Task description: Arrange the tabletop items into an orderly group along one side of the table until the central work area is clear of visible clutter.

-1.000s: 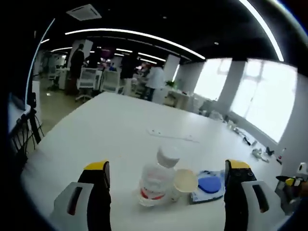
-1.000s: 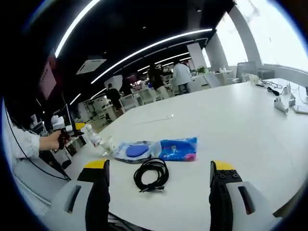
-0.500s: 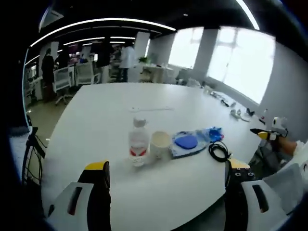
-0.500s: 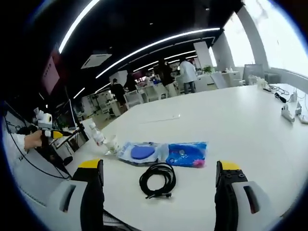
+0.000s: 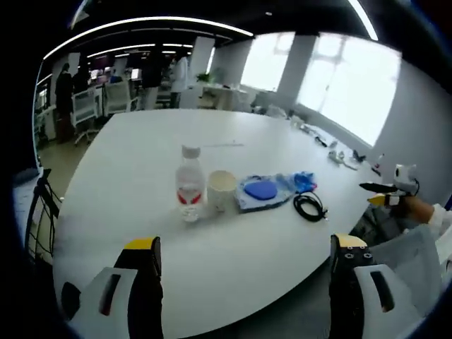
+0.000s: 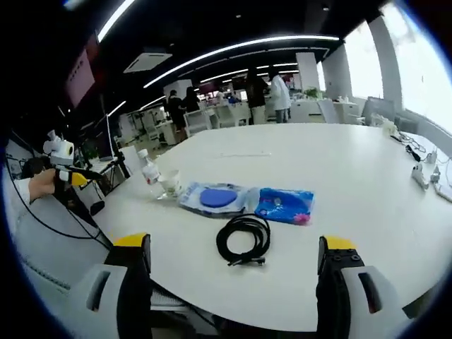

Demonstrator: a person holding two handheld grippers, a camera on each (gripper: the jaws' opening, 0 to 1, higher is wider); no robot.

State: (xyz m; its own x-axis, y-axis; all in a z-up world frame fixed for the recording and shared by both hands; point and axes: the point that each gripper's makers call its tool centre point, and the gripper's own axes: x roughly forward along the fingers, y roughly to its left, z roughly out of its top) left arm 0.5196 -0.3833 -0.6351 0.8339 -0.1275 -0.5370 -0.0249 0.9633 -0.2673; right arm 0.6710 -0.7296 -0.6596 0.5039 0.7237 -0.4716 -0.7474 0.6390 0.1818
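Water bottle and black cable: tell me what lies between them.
In the left gripper view, a paper cup and blue packets lie between the water bottle and black cable.

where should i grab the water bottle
Probably grip the water bottle around its labelled middle, coming in level from the open table side away from the paper cup standing close beside it. It stands upright, and its round body suits two jaws.

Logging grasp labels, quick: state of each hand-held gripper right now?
Left hand-held gripper: open, holding nothing.
Right hand-held gripper: open, holding nothing.
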